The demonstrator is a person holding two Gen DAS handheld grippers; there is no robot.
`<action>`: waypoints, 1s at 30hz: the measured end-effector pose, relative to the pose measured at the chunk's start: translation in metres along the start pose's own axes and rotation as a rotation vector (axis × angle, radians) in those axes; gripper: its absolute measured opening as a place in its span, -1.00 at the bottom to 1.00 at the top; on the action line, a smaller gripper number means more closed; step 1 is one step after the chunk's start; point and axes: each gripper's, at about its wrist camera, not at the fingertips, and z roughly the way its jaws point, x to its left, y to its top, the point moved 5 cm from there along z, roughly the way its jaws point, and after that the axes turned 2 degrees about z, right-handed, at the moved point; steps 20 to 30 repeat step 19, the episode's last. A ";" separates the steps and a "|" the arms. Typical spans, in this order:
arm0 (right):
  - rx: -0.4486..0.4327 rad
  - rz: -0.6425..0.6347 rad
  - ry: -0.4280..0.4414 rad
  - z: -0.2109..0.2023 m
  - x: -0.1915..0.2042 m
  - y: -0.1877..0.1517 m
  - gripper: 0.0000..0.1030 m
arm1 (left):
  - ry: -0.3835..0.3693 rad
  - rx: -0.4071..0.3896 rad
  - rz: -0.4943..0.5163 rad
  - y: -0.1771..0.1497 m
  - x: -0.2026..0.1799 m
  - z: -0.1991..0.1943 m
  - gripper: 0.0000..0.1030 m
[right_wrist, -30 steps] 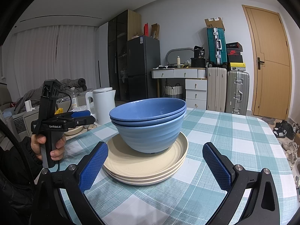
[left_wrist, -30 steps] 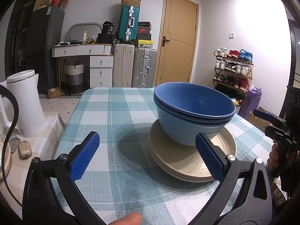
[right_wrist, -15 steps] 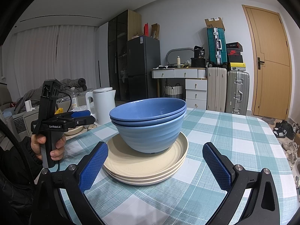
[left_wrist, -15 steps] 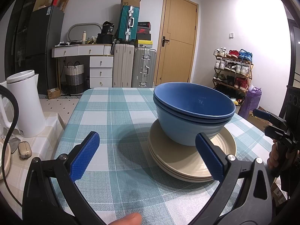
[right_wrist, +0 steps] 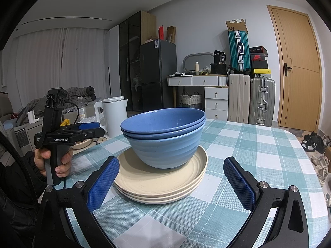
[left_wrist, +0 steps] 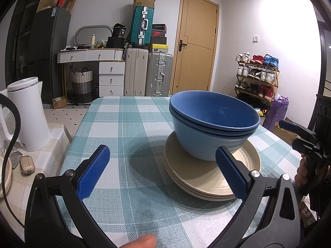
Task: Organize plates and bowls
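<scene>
My left gripper [left_wrist: 163,167] hangs low over the table [left_wrist: 128,124] with its jaws spread wide and nothing between them. Its blue pads [left_wrist: 93,171] frame the checked cloth just short of the stack, and the right pad overlaps the plates' near edge in view without touching them. My right gripper [right_wrist: 171,181] is wide too, empty, its pads [right_wrist: 238,181] standing either side of the plates from the opposite side, apart from them.

The bowls [left_wrist: 213,122] sit nested, blue, upright, three as far as I can count from their rims. They rest on the plates [left_wrist: 209,177], a cream stack of about three, flat on the table toward its right half in my left view. The same bowls [right_wrist: 163,136] and plates [right_wrist: 161,184] fill the middle of my right view.

A white kettle [left_wrist: 26,113] stands off the table's left side, on a lower surface. Beyond the table are suitcases [left_wrist: 148,72], a door [left_wrist: 196,45] and a shoe rack [left_wrist: 256,76].
</scene>
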 end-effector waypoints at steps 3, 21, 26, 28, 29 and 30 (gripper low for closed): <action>0.000 0.000 0.000 0.000 0.000 0.000 0.99 | 0.000 -0.001 0.000 0.000 0.000 0.000 0.98; 0.001 0.001 0.000 -0.001 0.000 0.000 0.99 | -0.001 -0.001 0.000 -0.001 0.000 0.000 0.98; 0.001 0.001 0.000 -0.001 0.000 0.000 0.99 | -0.001 -0.001 0.000 -0.001 0.000 0.000 0.98; 0.001 0.001 0.000 -0.001 0.000 0.000 0.99 | -0.001 -0.001 0.000 -0.001 0.000 0.000 0.98; 0.001 0.001 0.000 -0.001 0.000 0.000 0.99 | -0.001 -0.001 0.000 -0.001 0.000 0.000 0.98; 0.001 0.001 0.000 -0.001 0.000 0.000 0.99 | -0.001 -0.001 0.000 -0.001 0.000 0.000 0.98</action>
